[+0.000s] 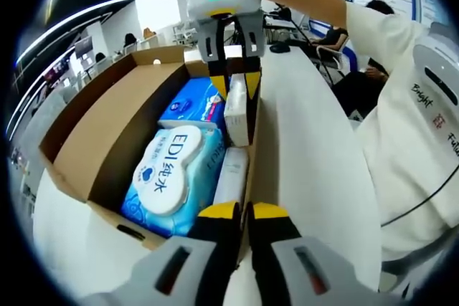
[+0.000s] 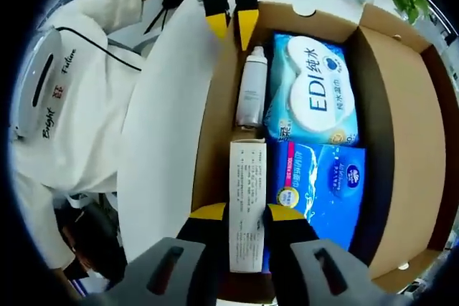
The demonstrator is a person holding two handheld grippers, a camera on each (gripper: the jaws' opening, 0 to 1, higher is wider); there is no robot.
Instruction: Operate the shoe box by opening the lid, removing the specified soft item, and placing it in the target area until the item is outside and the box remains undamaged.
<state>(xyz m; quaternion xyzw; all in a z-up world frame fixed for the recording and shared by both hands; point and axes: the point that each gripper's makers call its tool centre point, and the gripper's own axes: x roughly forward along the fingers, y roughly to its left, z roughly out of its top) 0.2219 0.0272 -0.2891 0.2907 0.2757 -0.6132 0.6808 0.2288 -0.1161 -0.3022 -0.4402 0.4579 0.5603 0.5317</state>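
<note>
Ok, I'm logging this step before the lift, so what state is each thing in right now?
Cardboard box: open, lid folded back, looks intact.
EDI wipes pack: lying flat in the box, flip lid shut.
Blue tissue pack: lying flat in the box.
White bottle: lying on its side in the box.
White carton: in the box, between the right gripper's jaws.
Right gripper: closed on the carton.
Left gripper: shut, holding nothing.

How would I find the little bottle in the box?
Look in the open brown cardboard shoe box. Along one side wall, by the EDI wipes pack, lies a slim white spray bottle. It is the one round thing; the white carton is flat-sided.
</note>
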